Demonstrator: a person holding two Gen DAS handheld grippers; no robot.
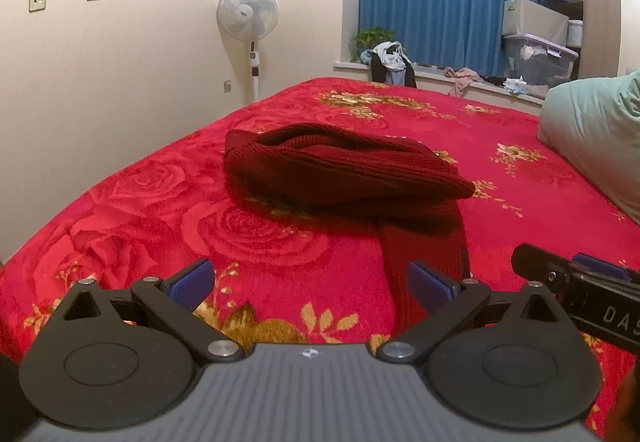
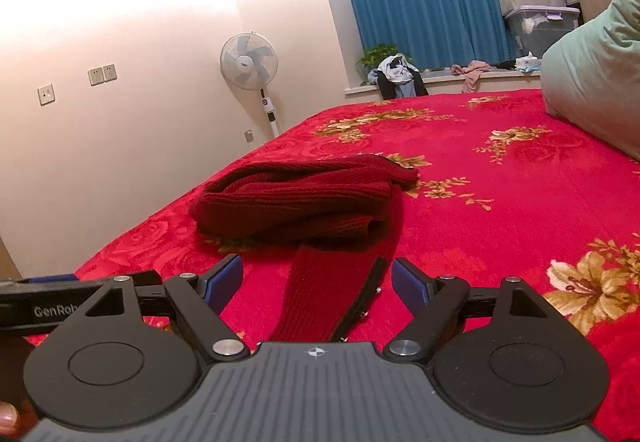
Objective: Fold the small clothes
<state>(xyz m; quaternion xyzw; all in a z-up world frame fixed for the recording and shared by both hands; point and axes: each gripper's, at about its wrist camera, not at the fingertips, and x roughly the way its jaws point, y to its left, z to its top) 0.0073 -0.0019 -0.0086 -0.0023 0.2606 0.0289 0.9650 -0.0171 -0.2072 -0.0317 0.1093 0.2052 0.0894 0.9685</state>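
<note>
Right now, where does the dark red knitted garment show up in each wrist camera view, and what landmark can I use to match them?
Left wrist view: the dark red knitted garment lies bunched at the centre of the red floral blanket, one strip trailing toward the right finger.
Right wrist view: the garment sits left of centre, its strip running down between the open fingers.
Shared landmark: the white standing fan against the wall.

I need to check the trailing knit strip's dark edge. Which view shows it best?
The right wrist view: the strip lies centred between the open tongs, its dark edge and snaps visible. The left wrist view shows it partly behind a finger.
</note>
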